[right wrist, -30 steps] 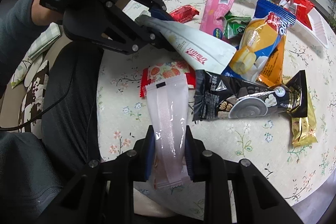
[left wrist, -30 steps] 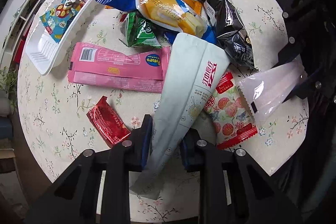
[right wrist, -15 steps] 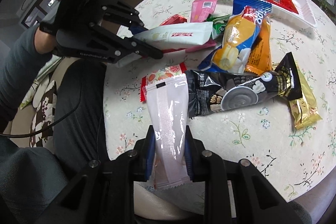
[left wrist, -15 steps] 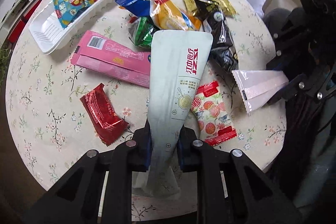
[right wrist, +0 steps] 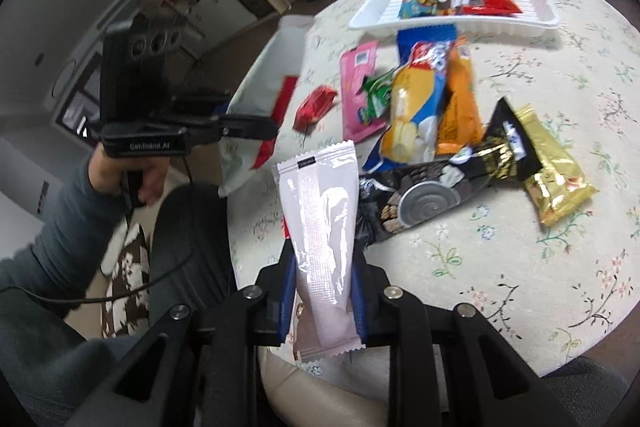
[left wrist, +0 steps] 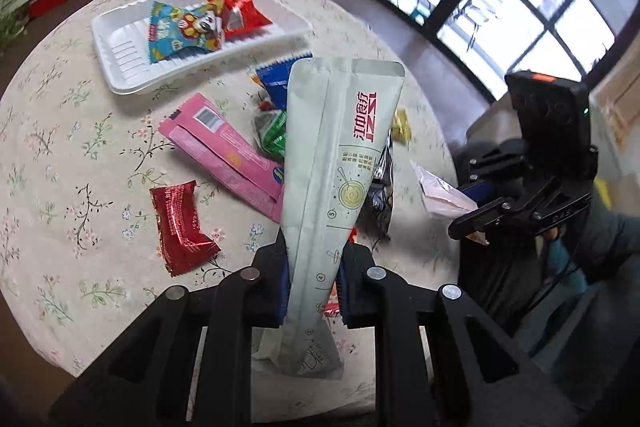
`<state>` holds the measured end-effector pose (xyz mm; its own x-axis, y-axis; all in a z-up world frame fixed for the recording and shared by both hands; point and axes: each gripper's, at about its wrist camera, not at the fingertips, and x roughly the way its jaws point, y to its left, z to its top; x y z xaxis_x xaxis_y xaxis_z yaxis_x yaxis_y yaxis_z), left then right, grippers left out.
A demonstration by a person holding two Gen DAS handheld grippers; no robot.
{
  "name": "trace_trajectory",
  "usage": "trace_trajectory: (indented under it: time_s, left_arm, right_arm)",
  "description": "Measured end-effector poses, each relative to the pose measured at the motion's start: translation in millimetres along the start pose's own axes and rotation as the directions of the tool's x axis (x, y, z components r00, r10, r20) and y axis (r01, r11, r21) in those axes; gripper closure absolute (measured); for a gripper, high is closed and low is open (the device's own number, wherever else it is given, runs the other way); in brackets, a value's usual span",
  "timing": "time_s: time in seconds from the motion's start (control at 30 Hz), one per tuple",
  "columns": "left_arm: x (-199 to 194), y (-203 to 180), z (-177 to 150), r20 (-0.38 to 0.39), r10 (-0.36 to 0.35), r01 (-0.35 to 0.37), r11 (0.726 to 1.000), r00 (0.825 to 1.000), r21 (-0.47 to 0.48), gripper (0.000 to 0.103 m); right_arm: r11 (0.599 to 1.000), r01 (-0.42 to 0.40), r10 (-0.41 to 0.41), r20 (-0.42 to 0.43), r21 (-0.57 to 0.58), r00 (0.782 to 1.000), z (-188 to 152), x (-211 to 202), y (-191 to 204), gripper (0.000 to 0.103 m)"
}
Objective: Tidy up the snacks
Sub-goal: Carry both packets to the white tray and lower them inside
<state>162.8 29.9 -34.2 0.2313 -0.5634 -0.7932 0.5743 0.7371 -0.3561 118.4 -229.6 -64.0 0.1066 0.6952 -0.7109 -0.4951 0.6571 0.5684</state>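
My left gripper (left wrist: pixel 313 279) is shut on a long white snack pouch (left wrist: pixel 340 163) with red lettering, held up above the round table. My right gripper (right wrist: pixel 322 301) is shut on a pale pink translucent packet (right wrist: pixel 322 223), also lifted clear of the table. A white tray (left wrist: pixel 120 47) at the far side holds a blue cartoon packet (left wrist: pixel 180 31) and a red packet (left wrist: pixel 236 7). In the right wrist view the left gripper (right wrist: pixel 268 127) shows side-on at the left, a hand (right wrist: pixel 124 175) holding it. The right gripper (left wrist: pixel 464 219) appears at the right of the left wrist view.
Loose snacks lie on the floral tablecloth (left wrist: pixel 52 155): a pink box (left wrist: pixel 224 155), a small red packet (left wrist: pixel 180 227), a green packet (left wrist: pixel 276 135), a blue-and-yellow cake bag (right wrist: pixel 416 107), an orange packet (right wrist: pixel 458 103), a black packet (right wrist: pixel 440 191) and a gold one (right wrist: pixel 552 167). A person's lap sits below the near edge.
Both grippers have risen and tilted up with their packets; the white pouch now stands upright in the left view, and the tray has swung toward the middle of both views.
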Motion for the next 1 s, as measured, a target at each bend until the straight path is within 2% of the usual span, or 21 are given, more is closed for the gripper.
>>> trace_trajectory:
  time_s: [0.13,0.3,0.43,0.57,0.8,1.0]
  left_arm:
    - [-15.9,17.9,-1.2,0.083,-0.012,0.021,0.994,0.996,-0.103,0.087]
    - [-38.0,53.3,3.9,0.188,0.033,0.015,0.969,0.982,-0.248,0.087]
    - [-52.6,74.7,21.6,0.246,0.073,0.008,0.95,0.966,-0.312,0.087]
    - [-62.3,90.2,56.4,0.275,0.1,-0.003,0.943,0.956,-0.332,0.087]
    - [-63.0,108.4,125.6,0.305,0.132,-0.015,0.934,0.943,-0.357,0.087]
    - [-37.5,124.2,183.3,0.265,0.147,-0.039,0.927,0.953,-0.374,0.087]
  right_arm:
    - [0.998,-0.002,-0.002,0.068,0.058,0.998,8.6,-21.5,-19.2,0.077]
    - [0.989,0.013,-0.035,0.149,0.146,0.988,18.4,-49.9,-46.1,0.077]
    - [0.975,0.032,-0.079,0.211,0.22,0.974,33.4,-75.1,-74.9,0.077]
    - [0.959,0.07,-0.143,0.259,0.274,0.955,59.6,-95.6,-101.4,0.077]
    - [0.946,0.105,-0.207,0.323,0.306,0.924,136.1,-110.9,-123.6,0.077]
    - [0.944,0.096,-0.204,0.331,0.316,0.921,196.4,-83.4,-128.6,0.077]
